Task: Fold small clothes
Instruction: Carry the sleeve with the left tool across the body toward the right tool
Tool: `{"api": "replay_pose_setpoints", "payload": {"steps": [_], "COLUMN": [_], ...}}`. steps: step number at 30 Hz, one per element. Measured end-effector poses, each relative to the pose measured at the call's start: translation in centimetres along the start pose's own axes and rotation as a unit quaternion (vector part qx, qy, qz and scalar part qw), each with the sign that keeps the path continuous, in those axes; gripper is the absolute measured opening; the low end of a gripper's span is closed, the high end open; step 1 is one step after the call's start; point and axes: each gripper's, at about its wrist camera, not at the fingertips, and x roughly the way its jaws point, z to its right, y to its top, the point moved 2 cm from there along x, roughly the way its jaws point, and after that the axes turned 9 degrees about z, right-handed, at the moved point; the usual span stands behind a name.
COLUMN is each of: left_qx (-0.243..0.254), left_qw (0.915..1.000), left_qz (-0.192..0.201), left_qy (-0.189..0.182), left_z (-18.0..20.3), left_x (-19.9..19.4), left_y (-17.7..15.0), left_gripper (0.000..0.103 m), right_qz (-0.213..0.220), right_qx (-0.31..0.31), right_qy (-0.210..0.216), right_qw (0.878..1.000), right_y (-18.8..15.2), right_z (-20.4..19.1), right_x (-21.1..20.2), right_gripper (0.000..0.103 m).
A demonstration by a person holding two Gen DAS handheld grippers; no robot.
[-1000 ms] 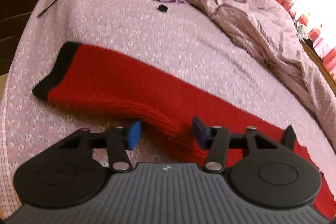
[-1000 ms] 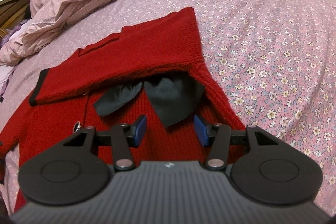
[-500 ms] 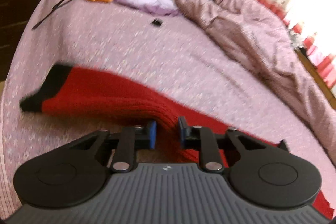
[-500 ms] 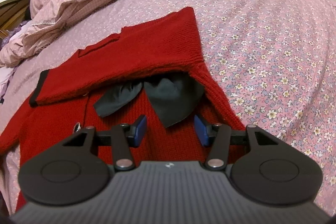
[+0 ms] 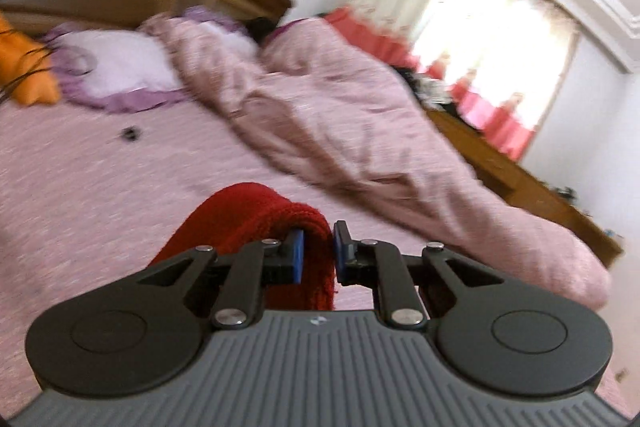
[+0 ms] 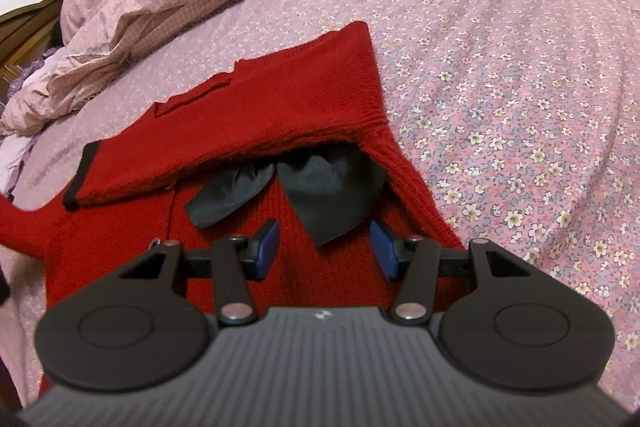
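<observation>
The left gripper (image 5: 318,253), jaws having just been closing, pinches a fold of the red sweater (image 5: 256,219) above the pink floral bedspread (image 5: 100,187); ahead lie a rumpled duvet (image 5: 360,123) and curtained window (image 5: 492,39). The right gripper (image 6: 324,247) hovers open over the sweater's body.

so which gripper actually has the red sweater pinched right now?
The left gripper: its jaws have just closed on a fold of the red sweater. The right gripper is open, gripping nothing.

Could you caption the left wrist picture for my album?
Left gripper pinches a red sweater fold above the bed.
</observation>
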Motion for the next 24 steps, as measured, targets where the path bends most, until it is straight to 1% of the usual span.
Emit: {"api": "replay_pose_setpoints", "payload": {"steps": [4,8,11,17,20,24], "left_qx": [0.007,0.005,0.008,0.023,0.037,0.05], "left_qw": [0.9985,0.9955,0.9931,0.9854,0.9815,0.9748], "left_qz": [0.002,-0.013,-0.026,-0.071,-0.094,-0.136], "left_qy": [-0.054,-0.094,-0.114,-0.153,-0.162,-0.17], "left_z": [4.1,7.7,9.7,13.4,14.5,15.8], "left_x": [0.4,1.0,1.3,2.2,3.2,4.1], "left_y": [0.5,-0.1,-1.0,-4.5,-7.0,-10.7], "left_gripper": [0.017,0.017,0.017,0.017,0.017,0.017], "right_qz": [0.001,0.003,0.006,0.009,0.008,0.008], "right_qx": [0.006,0.01,0.014,0.024,0.028,0.035], "right_qy": [0.001,0.001,0.0,-0.003,-0.002,0.002], "right_qw": [1.0,1.0,1.0,1.0,1.0,0.999], "right_y": [-0.1,-0.2,-0.2,-0.2,-0.4,-0.4], "right_z": [0.3,0.6,1.0,1.9,2.0,2.2], "right_x": [-0.2,-0.4,-0.6,-0.8,-0.8,-0.8], "right_gripper": [0.053,0.053,0.053,0.053,0.053,0.053]}}
